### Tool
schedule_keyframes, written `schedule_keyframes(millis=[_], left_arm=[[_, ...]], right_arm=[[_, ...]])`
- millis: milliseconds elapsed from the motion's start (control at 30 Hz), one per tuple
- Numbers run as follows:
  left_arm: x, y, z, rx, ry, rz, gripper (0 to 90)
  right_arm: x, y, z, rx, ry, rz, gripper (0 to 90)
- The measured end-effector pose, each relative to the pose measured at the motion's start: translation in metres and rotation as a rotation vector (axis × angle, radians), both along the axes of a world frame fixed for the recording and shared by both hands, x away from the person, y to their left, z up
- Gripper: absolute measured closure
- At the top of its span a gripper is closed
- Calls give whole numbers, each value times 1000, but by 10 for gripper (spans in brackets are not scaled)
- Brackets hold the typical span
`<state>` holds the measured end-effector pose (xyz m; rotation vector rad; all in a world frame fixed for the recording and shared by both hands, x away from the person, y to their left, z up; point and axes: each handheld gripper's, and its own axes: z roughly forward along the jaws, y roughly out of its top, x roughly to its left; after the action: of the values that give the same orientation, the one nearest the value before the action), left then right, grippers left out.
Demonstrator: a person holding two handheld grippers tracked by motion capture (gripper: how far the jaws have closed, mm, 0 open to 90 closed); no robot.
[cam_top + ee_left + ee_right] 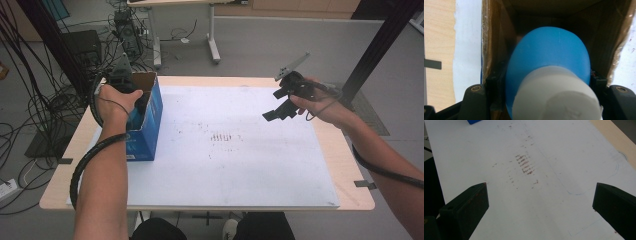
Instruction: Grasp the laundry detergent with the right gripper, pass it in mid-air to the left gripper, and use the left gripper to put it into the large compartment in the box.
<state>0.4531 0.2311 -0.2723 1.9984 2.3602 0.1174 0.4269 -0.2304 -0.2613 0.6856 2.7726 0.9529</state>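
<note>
Item one, an open-topped blue cardboard box [145, 125], stands on the white sheet [225, 165] that covers the wooden table [345, 165], at the sheet's far left part; its brown inner walls [499, 37] show in the left gripper view. Item two, a blue rounded object with a white cylindrical end [549, 75], sits in the mouth of the box, its blue part pointing down into the interior and its white end nearest the camera. Item three, the left gripper [142, 102], is lowered into the top of the box in the person's left hand [115, 102]; in the left gripper view its black jaws stand either side of the blue part, close against it, and appear to clamp it, though the contact surfaces are hidden. Item four, the right gripper [280, 111], is held in the right hand [320, 105] in the air, well to the right of the box, above the far right part of the sheet; its jaws are spread wide with nothing between them. Item five, a patch of reddish-brown marks [525, 163] lies on the sheet to the right of the box, near the sheet's middle.
</note>
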Motion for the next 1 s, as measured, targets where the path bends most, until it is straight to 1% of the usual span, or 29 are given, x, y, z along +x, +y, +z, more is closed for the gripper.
schedule_keyframes(millis=[167, 200, 300, 433, 867, 1000], left_arm=[[0, -2, -7, 6, 14, -10, 355], [0, -2, -7, 10, 8, -10, 354], [0, -2, -7, 6, 24, -19, 354], [1, -2, -8, 6, 17, -19, 353], [3, -3, -8, 9, 25, -21, 351], [3, -3, -9, 11, 21, -19, 350]], right_arm=[[0, 2, 0, 1, 0, 2, 3], [0, 2, 0, 0, 0, 3, 3], [0, 3, -1, -3, 1, 4, 3], [0, 4, -1, 2, -2, 2, 3], [2, 3, -3, 0, 3, -1, 3], [2, 3, -3, 2, 1, -1, 3]])
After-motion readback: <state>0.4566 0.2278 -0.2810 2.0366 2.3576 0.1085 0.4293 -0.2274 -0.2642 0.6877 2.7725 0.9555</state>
